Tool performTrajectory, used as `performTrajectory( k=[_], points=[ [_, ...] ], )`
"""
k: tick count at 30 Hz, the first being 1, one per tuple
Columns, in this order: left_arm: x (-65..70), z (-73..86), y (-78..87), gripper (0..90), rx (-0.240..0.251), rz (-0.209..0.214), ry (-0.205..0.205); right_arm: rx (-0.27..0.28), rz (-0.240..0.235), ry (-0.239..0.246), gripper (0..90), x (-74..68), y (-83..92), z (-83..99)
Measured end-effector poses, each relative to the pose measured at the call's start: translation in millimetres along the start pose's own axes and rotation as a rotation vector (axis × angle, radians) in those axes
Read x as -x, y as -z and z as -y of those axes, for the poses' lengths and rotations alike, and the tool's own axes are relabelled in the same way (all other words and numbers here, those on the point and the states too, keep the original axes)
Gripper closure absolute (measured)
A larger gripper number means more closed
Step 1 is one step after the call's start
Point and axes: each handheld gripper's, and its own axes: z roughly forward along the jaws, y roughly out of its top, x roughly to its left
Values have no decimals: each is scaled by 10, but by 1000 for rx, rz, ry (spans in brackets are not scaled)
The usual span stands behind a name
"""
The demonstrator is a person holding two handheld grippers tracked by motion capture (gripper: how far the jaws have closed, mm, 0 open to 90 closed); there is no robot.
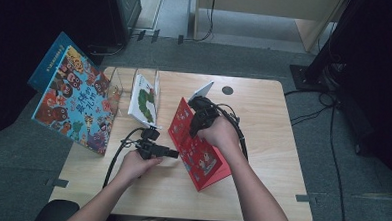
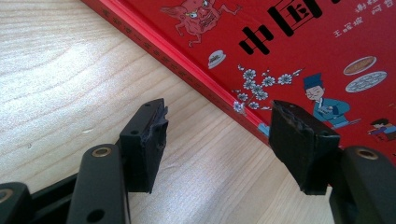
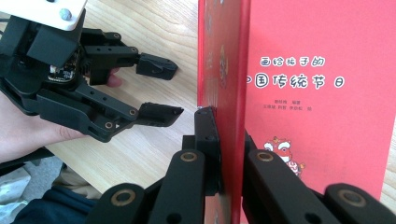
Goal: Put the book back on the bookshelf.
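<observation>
Jaws of the right gripper (image 3: 223,154) were clamped on the red picture book (image 1: 198,145), pinching its cover edge between the two black pads, as the right gripper view showed. No earlier look was at hand, so only the closed hold can be told. In the high view the red book stood tilted near the middle of the wooden table (image 1: 267,143), its lower edge on the wood and its upper part under the right hand (image 1: 223,134). Beside it, the left gripper (image 1: 169,152) lay level in the left hand (image 1: 137,163), jaws parted with nothing between them, tips just short of the book's spine. Farther left, a white picture book (image 1: 144,99) leaned in a clear stand (image 1: 116,82), and a large blue picture book (image 1: 77,100) overhung the table's left edge.
</observation>
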Motion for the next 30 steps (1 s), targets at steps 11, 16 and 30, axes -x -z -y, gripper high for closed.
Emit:
performTrajectory(
  k=[11,16,30],
  points=[
    [7,-2,11,379,-11,3,-12,-16,15,17,884,-50,45,-29],
    [16,-2,15,389,-9,1,-9,-3,12,20,885,-48,117,-40],
    [6,20,15,400,-3,-29,-53,12,-6,28,885,-14,276,-44]
  ],
)
